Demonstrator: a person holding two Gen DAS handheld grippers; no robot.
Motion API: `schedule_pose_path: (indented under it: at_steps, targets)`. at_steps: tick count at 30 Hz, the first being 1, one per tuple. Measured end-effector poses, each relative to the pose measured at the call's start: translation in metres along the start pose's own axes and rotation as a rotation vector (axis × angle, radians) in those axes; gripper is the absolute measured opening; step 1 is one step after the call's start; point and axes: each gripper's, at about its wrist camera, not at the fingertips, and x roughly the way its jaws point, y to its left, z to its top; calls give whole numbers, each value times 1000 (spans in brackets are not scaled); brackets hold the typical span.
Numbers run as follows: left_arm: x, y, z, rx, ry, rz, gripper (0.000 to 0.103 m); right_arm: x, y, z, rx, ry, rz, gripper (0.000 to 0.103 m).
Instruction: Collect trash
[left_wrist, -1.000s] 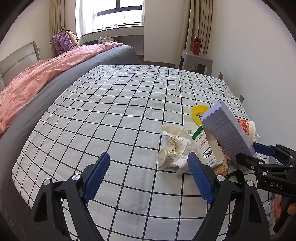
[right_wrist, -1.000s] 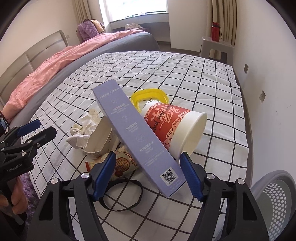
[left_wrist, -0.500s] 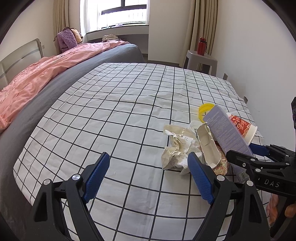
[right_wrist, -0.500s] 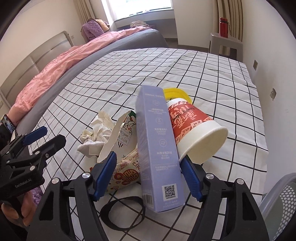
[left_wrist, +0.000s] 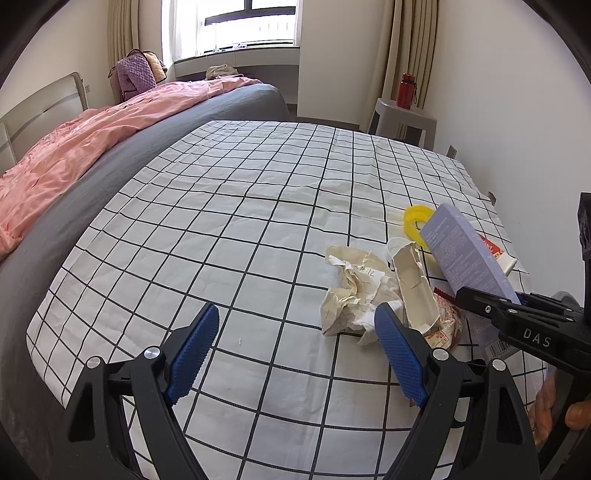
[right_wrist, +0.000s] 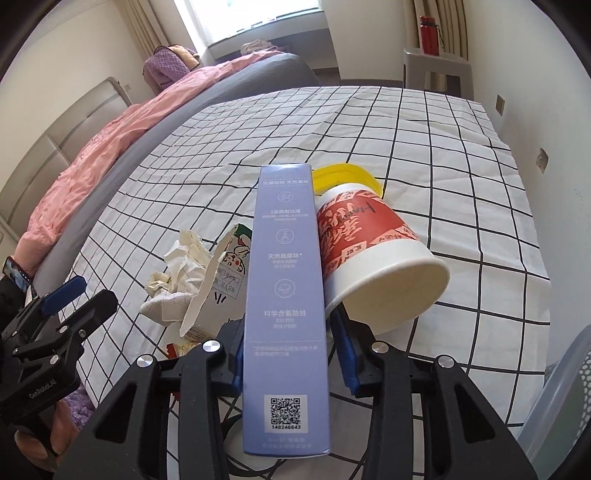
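My right gripper (right_wrist: 288, 350) is shut on a long lavender box (right_wrist: 286, 295) and holds it tilted up above the checked sheet; the box also shows in the left wrist view (left_wrist: 465, 254). Under it lies a trash pile: a red and white paper cup (right_wrist: 373, 258) on its side, a yellow lid (right_wrist: 347, 175), crumpled paper (left_wrist: 354, 291), a torn white carton (left_wrist: 413, 291) and a snack wrapper (left_wrist: 447, 325). My left gripper (left_wrist: 295, 354) is open and empty, low over the sheet just left of the crumpled paper.
A white mesh bin (right_wrist: 557, 410) stands at the bed's right edge. A pink blanket (left_wrist: 74, 147) covers the bed's far left. A grey stool (left_wrist: 402, 118) with a red bottle (left_wrist: 406, 90) stands by the right wall.
My right gripper's jaws have closed on the lavender box and turned it to point straight ahead. The left gripper has drawn back a little from the pile.
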Motion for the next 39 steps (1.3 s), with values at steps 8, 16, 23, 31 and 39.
schedule_pose_path:
  at_steps: [8,16,23,31,39]
  targets:
    - [1,-6,-4,21,11,-14,82,-23,-2,-11,65,-9,65,34]
    - [-5,-18,-8,49,3,-24,82,-46,-4,-23,79,-49,81,34]
    - [-7,-24,-9,61,-2,-20,82,-46,-3,-39,37,-48,9,34]
    - [-9,-26,-9,66,-5,-27,82,-34,-5,-47,3,-10,-15,54]
    - [-12,-27,-8,59,-10,-48,82,-58,-19,-50,57,-34,-1,64]
